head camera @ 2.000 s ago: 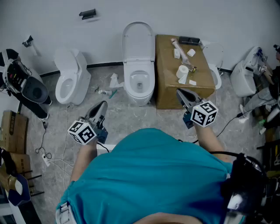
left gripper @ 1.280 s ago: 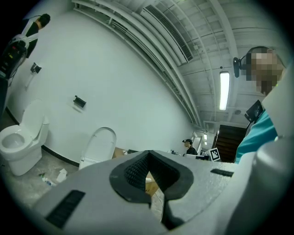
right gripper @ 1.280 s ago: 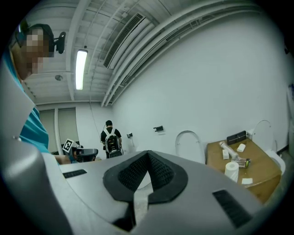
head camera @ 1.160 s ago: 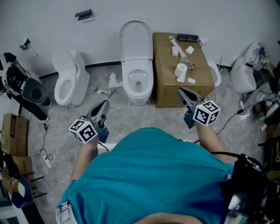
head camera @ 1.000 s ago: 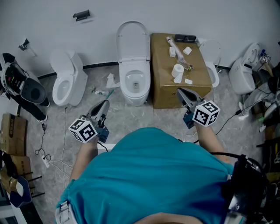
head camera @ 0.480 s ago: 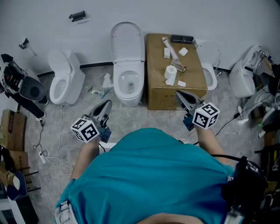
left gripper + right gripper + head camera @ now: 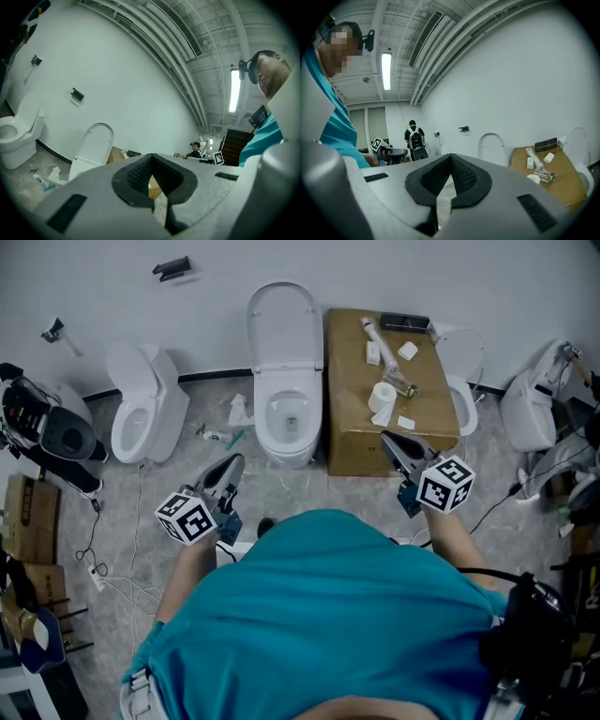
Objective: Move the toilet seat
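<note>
**Both grippers shut and empty, toilet seat up**

The left gripper is pinched tight with nothing in it, hovering above the floor. The right gripper is closed and empty too, up near the front of the cardboard box. At twelve o'clock from the person, the toilet sits at the wall, and its toilet seat is raised upright, well apart from both grippers. The box is at one o'clock, just beside it. A second toilet sits at ten o'clock.
</note>
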The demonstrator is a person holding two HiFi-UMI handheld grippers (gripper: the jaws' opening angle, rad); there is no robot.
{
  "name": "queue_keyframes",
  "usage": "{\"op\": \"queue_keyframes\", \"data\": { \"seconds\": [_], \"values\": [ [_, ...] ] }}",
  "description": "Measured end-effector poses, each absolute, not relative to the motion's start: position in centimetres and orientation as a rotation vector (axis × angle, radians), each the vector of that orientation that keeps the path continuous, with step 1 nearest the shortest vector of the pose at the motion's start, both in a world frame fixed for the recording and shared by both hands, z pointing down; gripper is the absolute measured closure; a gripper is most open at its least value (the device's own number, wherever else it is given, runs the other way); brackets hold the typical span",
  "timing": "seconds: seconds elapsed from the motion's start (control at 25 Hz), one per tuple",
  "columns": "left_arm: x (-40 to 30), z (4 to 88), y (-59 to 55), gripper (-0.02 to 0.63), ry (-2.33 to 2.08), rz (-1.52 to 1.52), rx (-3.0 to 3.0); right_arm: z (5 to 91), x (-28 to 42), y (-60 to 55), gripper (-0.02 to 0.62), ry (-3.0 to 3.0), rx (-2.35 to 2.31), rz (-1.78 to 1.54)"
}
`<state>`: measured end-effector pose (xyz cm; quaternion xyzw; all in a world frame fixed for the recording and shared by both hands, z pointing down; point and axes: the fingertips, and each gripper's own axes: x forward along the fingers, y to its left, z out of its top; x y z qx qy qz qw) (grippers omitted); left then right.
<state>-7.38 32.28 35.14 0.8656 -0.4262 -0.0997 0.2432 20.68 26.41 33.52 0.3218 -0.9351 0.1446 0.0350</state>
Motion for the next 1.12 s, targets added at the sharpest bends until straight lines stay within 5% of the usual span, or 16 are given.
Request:
{"op": "queue_keyframes", "data": {
  "seconds": [0.6, 1.12],
  "values": [
    [-24.5, 34.7, 18.6, 0.607, -0.983, -0.239, 2.440, 31.8, 3.2, 16.0, 0.597, -2.838, 1.164, 0.395],
    [-21.3, 38.9, 9.9, 0.607, -0.941, -0.182, 2.370, 35.2, 5.6, 6.9, 0.597, -2.798, 1.157, 0.496]
  ]
}}
